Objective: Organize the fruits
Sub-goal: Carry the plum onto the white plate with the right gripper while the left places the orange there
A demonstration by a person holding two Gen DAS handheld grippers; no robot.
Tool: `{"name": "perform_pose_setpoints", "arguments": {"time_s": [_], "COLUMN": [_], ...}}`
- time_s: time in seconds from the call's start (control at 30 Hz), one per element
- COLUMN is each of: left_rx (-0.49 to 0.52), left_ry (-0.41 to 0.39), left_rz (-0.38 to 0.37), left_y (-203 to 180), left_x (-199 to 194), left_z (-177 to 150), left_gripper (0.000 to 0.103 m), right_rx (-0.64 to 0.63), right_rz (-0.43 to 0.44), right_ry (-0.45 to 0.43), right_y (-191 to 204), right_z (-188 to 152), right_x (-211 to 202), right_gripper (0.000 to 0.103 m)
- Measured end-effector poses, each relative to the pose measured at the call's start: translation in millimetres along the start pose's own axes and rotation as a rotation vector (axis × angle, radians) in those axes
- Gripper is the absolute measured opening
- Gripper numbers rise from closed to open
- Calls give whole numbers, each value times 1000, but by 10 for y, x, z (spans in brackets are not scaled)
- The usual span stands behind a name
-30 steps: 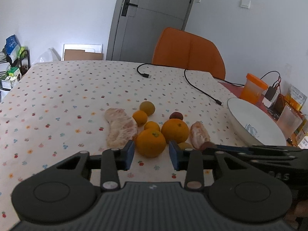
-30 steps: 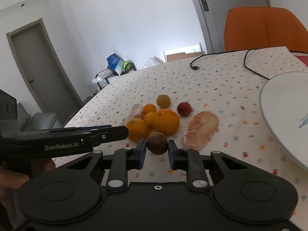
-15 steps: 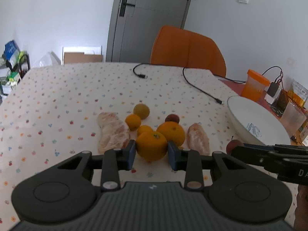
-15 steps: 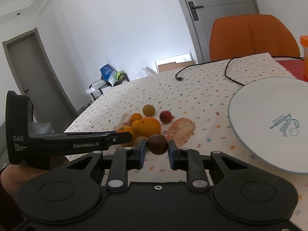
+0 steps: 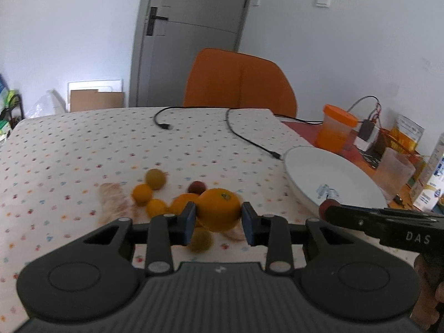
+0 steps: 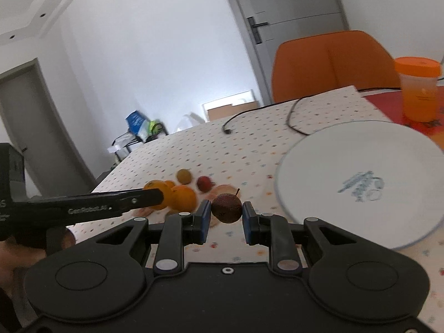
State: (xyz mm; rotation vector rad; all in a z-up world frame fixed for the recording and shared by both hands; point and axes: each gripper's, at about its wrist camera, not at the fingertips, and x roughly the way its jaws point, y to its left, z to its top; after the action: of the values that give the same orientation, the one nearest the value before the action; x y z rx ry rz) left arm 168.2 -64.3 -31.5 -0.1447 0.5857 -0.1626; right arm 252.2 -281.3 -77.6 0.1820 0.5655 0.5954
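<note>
White plate point(image 6: 327, 172) is seen at the right of the table point(image 5: 69, 149), with nothing on it yet; only its printed mark shows. No fruit has been delivered, so the task is judged barely begun, with the first two pieces now in hand.

Left gripper point(image 5: 218, 219) is clamped on the big orange point(image 5: 219, 208), which is held above the pile, clear of the cloth. Right gripper point(image 6: 224, 215) is clenched on the dark plum point(image 6: 226, 204), stalk up, held just left of the plate's near rim; in the left view the plum point(image 5: 326, 206) is seen at the plate's near edge.

Left on the table, near the middle:
- pomelo piece point(image 5: 113, 199) at the far left of the pile, a second one point(image 5: 234, 233) partly hidden under the held orange
- second orange point(image 5: 183, 202) just behind the left finger
- two small tangerines point(image 5: 142, 193), point(image 5: 156, 207), close together
- greenish-yellow fruit point(image 5: 155, 178) at the far side
- another blurred yellowish fruit point(image 5: 199, 240) near, below the left gripper
- small red fruit point(image 5: 196, 187) far of the held orange

About seven or eight pieces are judged still to be moved. Both held fruits are likely meant for the plate; the plum is the closer of the two. The pile is blurred, so the count is uncertain.
</note>
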Motion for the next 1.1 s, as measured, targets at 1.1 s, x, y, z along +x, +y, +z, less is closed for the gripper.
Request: {"name": "perform_pose_setpoints", "arguments": {"time_s": [1.1], "left_rx": [151], "left_ry": [14], "left_rz": [-164], "left_y": [-1053], "left_x": [365], "left_z": [160], "left_gripper": [34], "right_rx": [128], "right_rz": [-165], "right_ry": [-82], "right_y": [-821], "right_z": [-118], "right_x": [-490], "right_gripper": [28]}}
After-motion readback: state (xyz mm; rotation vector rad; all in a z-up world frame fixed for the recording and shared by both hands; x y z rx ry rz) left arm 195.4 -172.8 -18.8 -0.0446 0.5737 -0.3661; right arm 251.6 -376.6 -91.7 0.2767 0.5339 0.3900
